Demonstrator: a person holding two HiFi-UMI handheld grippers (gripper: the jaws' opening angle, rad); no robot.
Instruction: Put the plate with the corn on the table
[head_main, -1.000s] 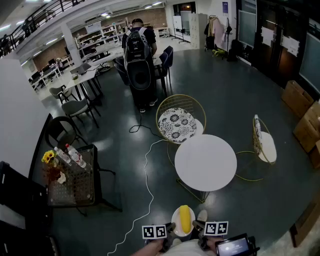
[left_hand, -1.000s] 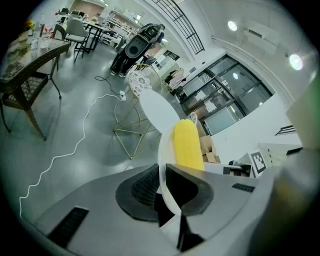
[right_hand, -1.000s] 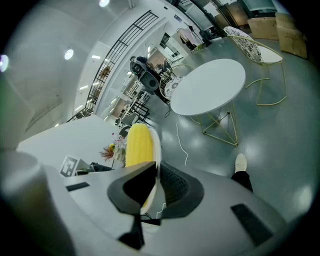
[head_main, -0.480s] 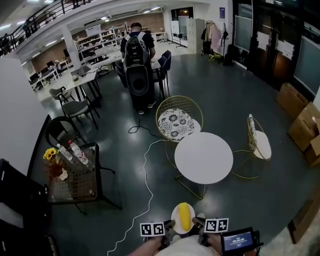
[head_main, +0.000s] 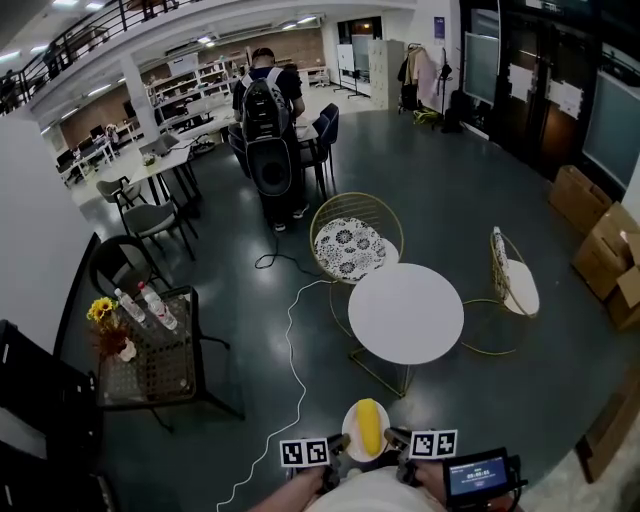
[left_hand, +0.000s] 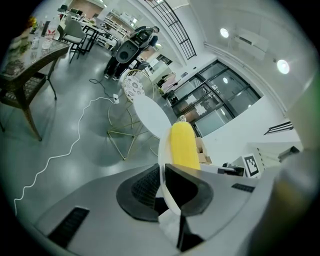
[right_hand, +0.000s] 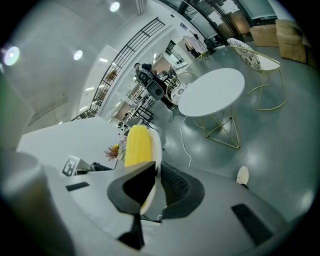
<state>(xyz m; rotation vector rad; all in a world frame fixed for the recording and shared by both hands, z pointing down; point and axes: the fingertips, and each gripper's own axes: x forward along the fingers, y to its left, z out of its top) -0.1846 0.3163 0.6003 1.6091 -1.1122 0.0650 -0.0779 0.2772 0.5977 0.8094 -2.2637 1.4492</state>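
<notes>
A white plate (head_main: 352, 428) carrying a yellow corn cob (head_main: 369, 428) is held low in the head view, between both grippers. My left gripper (head_main: 338, 447) is shut on the plate's left rim (left_hand: 161, 165), with the corn (left_hand: 183, 146) lying just beyond its jaws. My right gripper (head_main: 394, 443) is shut on the opposite rim (right_hand: 156, 155), the corn (right_hand: 137, 145) beside it. The round white table (head_main: 405, 312) stands ahead of the plate, a stretch of dark floor between them; the left gripper view shows the table (left_hand: 150, 116) and the right gripper view shows the table (right_hand: 212, 91).
A gold wire chair with a patterned cushion (head_main: 353, 244) sits behind the table, another gold chair (head_main: 514, 286) to its right. A white cable (head_main: 292, 360) snakes across the floor. A dark side table with flowers and bottles (head_main: 142, 350) stands left. A person with a backpack (head_main: 266, 120) is far off.
The round table and chairs have shifted slightly left and nearer in the head view. Both grippers stay shut on the plate, which rides a little higher in the frame.
</notes>
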